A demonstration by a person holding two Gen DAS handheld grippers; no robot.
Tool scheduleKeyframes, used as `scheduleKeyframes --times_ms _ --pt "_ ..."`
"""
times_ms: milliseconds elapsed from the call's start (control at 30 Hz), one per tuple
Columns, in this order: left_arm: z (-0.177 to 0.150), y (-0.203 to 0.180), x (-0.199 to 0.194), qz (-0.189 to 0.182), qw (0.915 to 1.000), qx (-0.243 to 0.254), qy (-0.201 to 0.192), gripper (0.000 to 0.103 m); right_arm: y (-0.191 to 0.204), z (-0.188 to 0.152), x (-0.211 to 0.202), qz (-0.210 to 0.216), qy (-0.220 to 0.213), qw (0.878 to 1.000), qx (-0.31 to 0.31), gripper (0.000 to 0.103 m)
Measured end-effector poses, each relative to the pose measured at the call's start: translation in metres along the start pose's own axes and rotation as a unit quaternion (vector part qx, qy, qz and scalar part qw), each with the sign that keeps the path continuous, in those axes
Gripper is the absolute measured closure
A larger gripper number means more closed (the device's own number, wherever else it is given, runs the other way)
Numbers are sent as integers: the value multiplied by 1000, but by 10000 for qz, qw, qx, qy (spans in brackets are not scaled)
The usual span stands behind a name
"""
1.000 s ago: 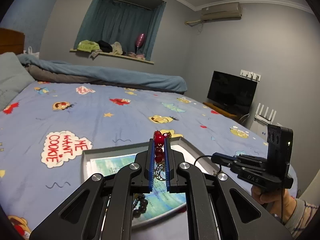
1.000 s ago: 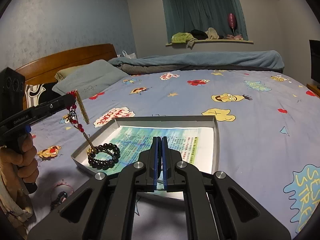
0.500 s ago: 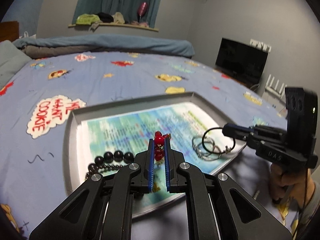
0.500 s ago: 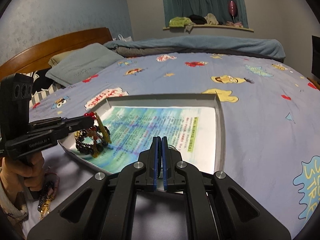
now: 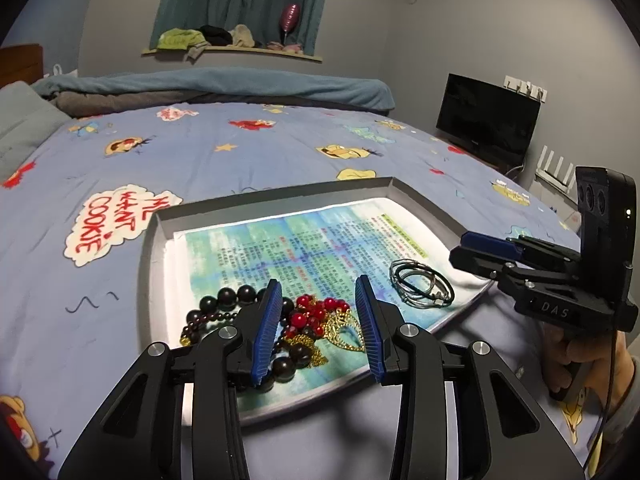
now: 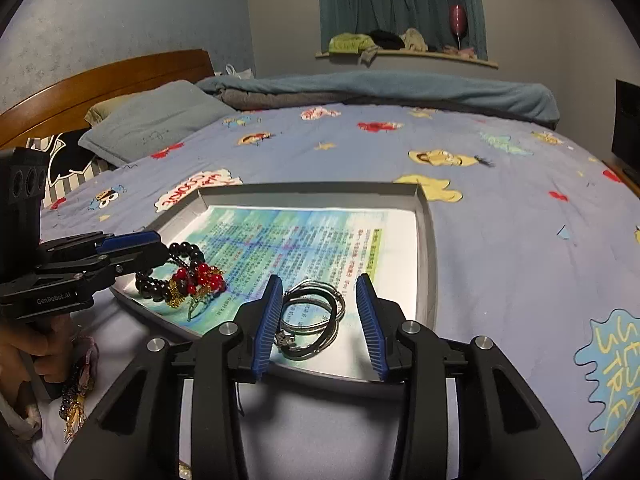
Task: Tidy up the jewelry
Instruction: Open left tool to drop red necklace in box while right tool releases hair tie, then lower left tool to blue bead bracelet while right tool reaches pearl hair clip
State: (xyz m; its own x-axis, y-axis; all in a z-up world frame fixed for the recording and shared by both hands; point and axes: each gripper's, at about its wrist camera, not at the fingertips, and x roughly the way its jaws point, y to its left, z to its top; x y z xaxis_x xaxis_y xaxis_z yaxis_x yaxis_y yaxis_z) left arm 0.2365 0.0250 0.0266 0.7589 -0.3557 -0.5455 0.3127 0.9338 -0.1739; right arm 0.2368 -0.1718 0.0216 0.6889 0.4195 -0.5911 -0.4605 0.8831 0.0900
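Observation:
My left gripper point(image 5: 319, 292) hangs low over the near left corner of the grey tray point(image 5: 280, 196), its jaws opening. A red-bead and gold-chain necklace point(image 5: 316, 316) lies loose on the tray between them, touching neither pad, on top of a black bead bracelet point(image 5: 232, 300). My right gripper point(image 6: 319, 284) is over the tray's near right part, jaws also opening, with silver and black bangles point(image 6: 312, 312) lying flat between them. From the right wrist view the left gripper point(image 6: 136, 244) sits beside the red necklace point(image 6: 196, 276).
The tray point(image 6: 312, 190), lined with printed paper, rests on a blue cartoon bedsheet. More beaded jewelry point(image 6: 76, 392) lies on the bed by the hand holding the left gripper. Pillows and a wooden headboard are at the left, a folded duvet across the back, a TV point(image 5: 486, 118) at the right.
Both grippers went from shut to open. The left one sank to the tray and let the red necklace drop there; the right one let go of the bangles, which now lie on the paper.

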Motion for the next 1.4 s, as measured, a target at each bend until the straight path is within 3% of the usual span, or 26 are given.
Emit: scheduleKeyframes --times_ms 333,367,433,633,967,1233,1400 --pt "-12 5 -25 35 9999 -41 -97 62 7 -12 -31 195 -304 9993 -40 64" --pt "-14 6 -27 48 9999 -73 -107 60 8 -13 -33 204 -321 9993 -48 64" --pt "-18 9 -33 82 9998 -123 -138 46 9 -15 -38 236 -352 9991 -54 64" --pt "-38 16 -56 189 9994 -247 -153 45 13 -24 -48 312 -333 9990 -46 64" --pt "-67 25 -87 177 9971 -737 -103 44 23 -58 -68 634 -23 9978 -178 57" --pt "-111 -2 -111 210 9980 -588 111 44 23 -66 -69 727 211 9970 -141 50" --pt "-120 -18 -112 223 9990 -345 185 44 22 -70 -59 651 484 9966 -109 48"
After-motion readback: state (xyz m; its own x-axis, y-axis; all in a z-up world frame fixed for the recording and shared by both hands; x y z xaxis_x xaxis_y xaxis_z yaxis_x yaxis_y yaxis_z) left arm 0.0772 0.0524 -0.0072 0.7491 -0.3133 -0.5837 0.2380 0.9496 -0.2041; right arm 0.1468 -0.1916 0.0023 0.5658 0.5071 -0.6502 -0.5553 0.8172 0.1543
